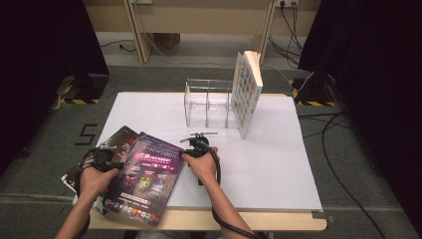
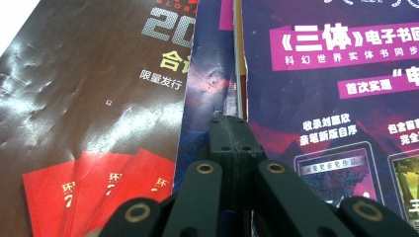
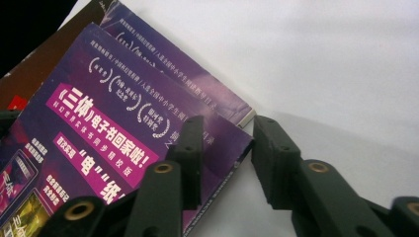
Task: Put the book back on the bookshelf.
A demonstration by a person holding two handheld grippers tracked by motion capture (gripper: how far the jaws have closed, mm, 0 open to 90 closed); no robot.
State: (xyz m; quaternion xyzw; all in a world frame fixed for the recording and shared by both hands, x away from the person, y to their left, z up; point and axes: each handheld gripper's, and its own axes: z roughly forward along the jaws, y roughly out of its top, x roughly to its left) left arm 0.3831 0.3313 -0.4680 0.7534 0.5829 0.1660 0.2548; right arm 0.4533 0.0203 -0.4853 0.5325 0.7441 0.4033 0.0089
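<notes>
Purple magazine (image 1: pixel 149 177), left gripper (image 2: pixel 232 136) closed on its edge, right gripper (image 3: pixel 225 148) part-open astride its corner

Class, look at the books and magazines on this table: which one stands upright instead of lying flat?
The white book with the colourful grid cover, standing against the clear acrylic holder; the purple and brown magazines lie flat near the grippers.

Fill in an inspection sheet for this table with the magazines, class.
Surface: white table top, mostly bare.
Job's things: purple magazine atop a second purple magazine and a brown magazine, front left; clear rack, upright book at its right end.
Clutter: nothing seen.
Grippers: left gripper jaws shut over the stack; right gripper jaws open astride the purple magazine's corner.
Cables: gripper cable along each forearm; floor cables at right.
Surroundings: black curtains, grey floor.
</notes>
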